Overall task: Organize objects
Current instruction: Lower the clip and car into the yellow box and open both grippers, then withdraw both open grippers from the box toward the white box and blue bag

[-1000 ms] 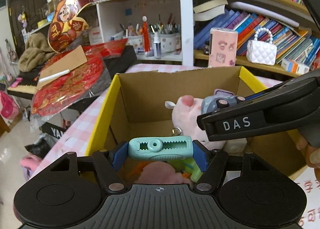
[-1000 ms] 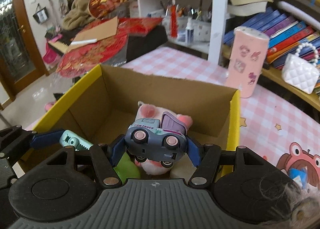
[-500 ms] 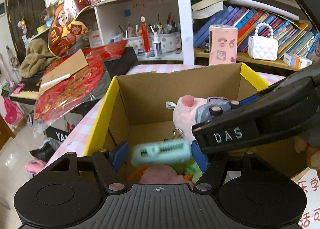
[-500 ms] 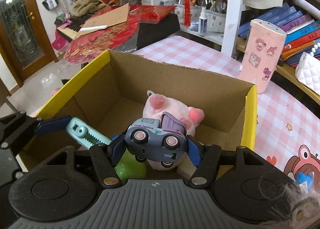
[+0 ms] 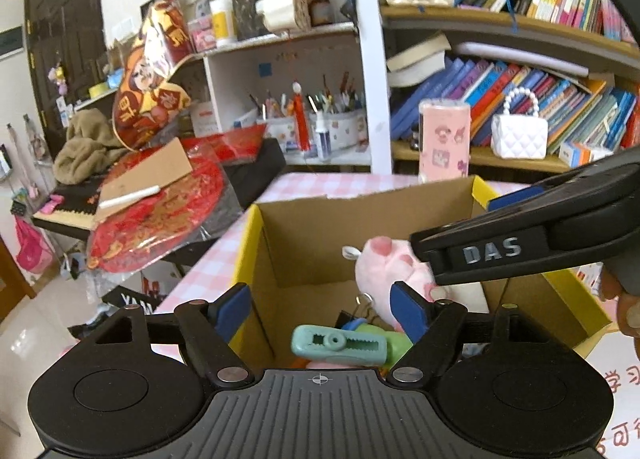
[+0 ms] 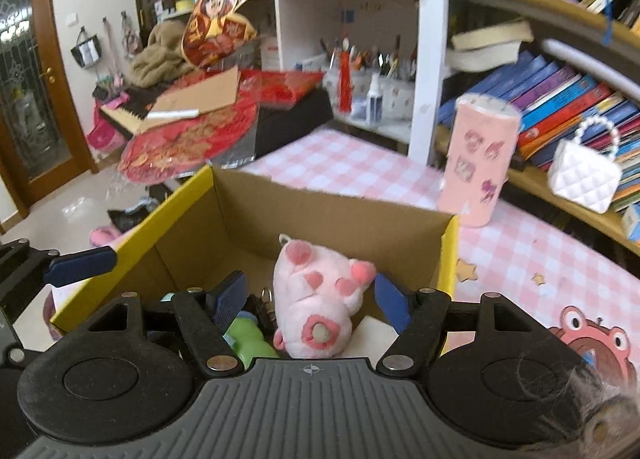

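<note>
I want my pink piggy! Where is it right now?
The pink plush pig lies inside the cardboard box, toward its right side in the right wrist view, beside a green toy.

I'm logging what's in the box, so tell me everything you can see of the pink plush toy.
The pink plush toy is soft and fuzzy, pale pink with darker pink paw pads and a small white loop at its top. It lies tumbled inside the cardboard box, beside a green toy, between the right gripper's opening jaws, untouched.

The right hand-held gripper (image 5: 532, 247) hides part of the pink plush (image 5: 384, 271); book titles are unreadable.
</note>
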